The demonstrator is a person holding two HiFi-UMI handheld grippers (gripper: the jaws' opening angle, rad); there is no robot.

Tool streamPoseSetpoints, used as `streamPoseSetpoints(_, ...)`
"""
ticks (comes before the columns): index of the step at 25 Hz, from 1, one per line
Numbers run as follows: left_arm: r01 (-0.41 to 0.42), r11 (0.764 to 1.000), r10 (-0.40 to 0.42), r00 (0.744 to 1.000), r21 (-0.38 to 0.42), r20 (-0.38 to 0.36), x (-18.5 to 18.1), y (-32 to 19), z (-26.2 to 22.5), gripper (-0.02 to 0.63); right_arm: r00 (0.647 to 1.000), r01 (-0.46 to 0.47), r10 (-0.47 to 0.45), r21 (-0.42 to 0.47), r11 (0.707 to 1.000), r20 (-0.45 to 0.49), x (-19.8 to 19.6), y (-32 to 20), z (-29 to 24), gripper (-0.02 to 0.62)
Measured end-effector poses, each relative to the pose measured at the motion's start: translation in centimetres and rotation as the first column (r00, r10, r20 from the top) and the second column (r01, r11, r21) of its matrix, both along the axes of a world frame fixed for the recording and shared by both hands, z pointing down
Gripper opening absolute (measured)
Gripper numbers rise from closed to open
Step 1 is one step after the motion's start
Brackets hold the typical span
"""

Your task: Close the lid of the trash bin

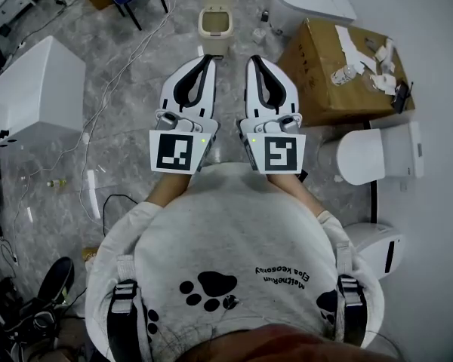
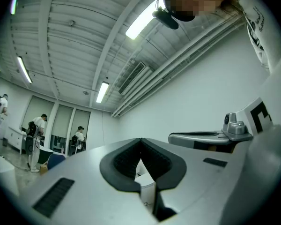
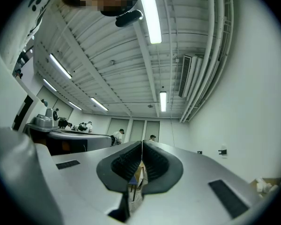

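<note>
Trash bin (image 1: 215,23) lid up, contents unclear; floor (image 1: 238,47) open before it, cardboard box (image 1: 325,74) right. Left gripper (image 1: 208,60), right gripper (image 1: 255,60): jaws together, holding nothing.

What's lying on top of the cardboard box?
On the cardboard box lie white paper strips, small white pieces and a dark item at its right edge. What is inside it cannot be seen.

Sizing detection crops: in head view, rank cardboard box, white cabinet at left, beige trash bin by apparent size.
Largest, unranked: cardboard box and white cabinet look about alike; the cabinet is cut by the frame edge.
Smallest: trash bin, clearly.
</note>
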State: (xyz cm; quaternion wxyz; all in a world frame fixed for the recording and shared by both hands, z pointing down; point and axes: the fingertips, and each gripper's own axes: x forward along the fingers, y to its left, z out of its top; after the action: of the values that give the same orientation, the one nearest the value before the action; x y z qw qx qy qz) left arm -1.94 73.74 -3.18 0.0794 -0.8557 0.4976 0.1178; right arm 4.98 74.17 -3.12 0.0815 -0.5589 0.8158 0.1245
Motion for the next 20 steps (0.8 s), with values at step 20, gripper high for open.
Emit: streamPoseSetpoints(20,0.009,0.999,-0.009,1.000,-0.046,0.006,1.9,-5.7,2.4,0.020,0.998,0.041,-0.039,-0.037,0.998,0.044,1.3,-6.3,2.0,0.034)
